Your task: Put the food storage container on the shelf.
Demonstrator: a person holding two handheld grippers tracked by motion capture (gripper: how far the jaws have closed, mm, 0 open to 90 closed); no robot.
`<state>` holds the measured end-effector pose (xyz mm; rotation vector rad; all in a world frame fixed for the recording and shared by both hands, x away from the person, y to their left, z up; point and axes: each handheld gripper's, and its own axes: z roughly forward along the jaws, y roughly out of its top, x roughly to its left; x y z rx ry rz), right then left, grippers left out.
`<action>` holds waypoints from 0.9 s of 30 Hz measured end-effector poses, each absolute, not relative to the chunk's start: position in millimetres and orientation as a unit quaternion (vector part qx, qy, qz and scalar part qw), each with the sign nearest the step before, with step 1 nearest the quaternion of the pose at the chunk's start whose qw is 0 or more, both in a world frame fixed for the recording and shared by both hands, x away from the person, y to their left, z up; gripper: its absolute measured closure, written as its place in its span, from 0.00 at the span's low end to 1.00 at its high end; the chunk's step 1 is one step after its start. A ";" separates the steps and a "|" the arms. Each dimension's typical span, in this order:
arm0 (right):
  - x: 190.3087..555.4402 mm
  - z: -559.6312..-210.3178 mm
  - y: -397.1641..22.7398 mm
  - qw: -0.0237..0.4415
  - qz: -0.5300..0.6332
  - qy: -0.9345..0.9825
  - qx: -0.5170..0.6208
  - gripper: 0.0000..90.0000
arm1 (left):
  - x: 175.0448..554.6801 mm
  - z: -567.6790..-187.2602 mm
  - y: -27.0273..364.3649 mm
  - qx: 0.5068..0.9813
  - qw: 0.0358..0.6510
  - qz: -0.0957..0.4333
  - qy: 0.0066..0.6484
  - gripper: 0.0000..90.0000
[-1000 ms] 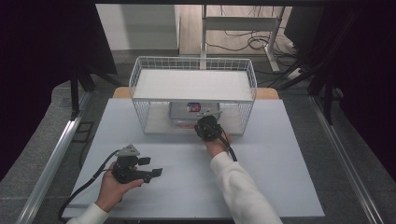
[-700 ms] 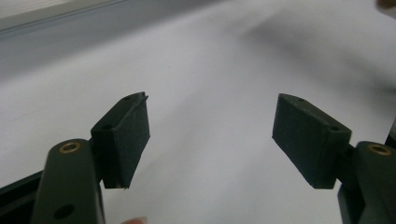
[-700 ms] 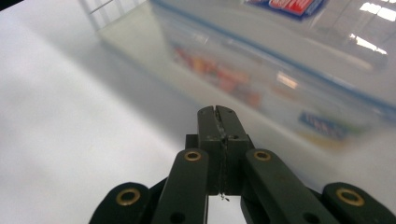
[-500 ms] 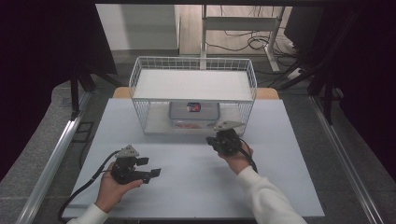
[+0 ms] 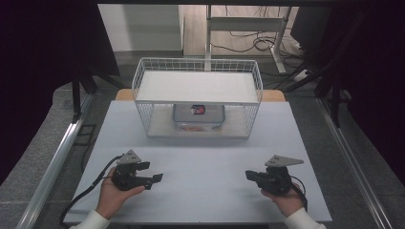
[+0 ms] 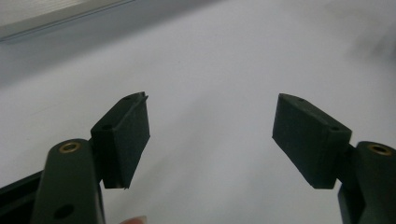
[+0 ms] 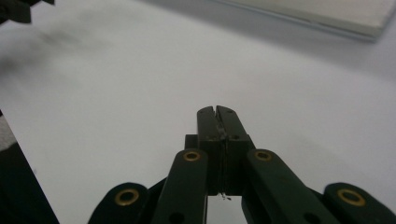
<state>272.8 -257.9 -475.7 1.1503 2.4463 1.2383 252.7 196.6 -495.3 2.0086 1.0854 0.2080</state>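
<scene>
container (image 5: 198, 116) bearing: upper centre of frame, inside wire basket (image 5: 143, 76) (long axis crosswise)
nearer: neither, both well apart
left hand-held gripper (image 5: 154, 178): open, empty
right hand-held gripper (image 5: 249, 174): closed, empty

Left tongs (image 5: 155, 179) open, right tongs (image 5: 249, 175) closed, apart.

container (image 5: 198, 114) in wire basket (image 5: 143, 81), on table (image 5: 215, 157)
</scene>
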 end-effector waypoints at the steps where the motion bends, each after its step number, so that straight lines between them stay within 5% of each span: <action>1: 269.6 -476.8 -263.3 0.089 0.414 0.819 0.387 0.96 | 252.6 -495.4 196.4 0.798 0.412 0.084 0.432 0.30; 7: 268.8 -478.2 -273.1 0.100 0.411 0.816 0.395 0.90 | 252.0 -495.5 196.7 0.799 0.409 0.092 0.431 0.30; 8: 269.7 -478.8 -272.2 0.104 0.410 0.817 0.393 0.83 | 251.9 -495.6 196.8 0.800 0.408 0.094 0.430 0.30; 9: 270.3 -479.7 -269.4 0.115 0.408 0.815 0.394 0.61 | 252.0 -495.8 197.1 0.801 0.406 0.096 0.429 0.30; 12: 271.1 -480.4 -267.7 0.130 0.411 0.809 0.400 0.47 | 252.4 -496.2 196.9 0.802 0.407 0.094 0.427 0.29; 17: 271.5 -481.1 -269.2 0.140 0.416 0.802 0.406 0.37 | 252.6 -496.8 196.6 0.803 0.405 0.095 0.427 0.29; 27: 271.8 -484.6 -264.9 0.126 0.419 0.800 0.410 0.34 | 253.0 -497.5 196.3 0.804 0.402 0.096 0.427 0.28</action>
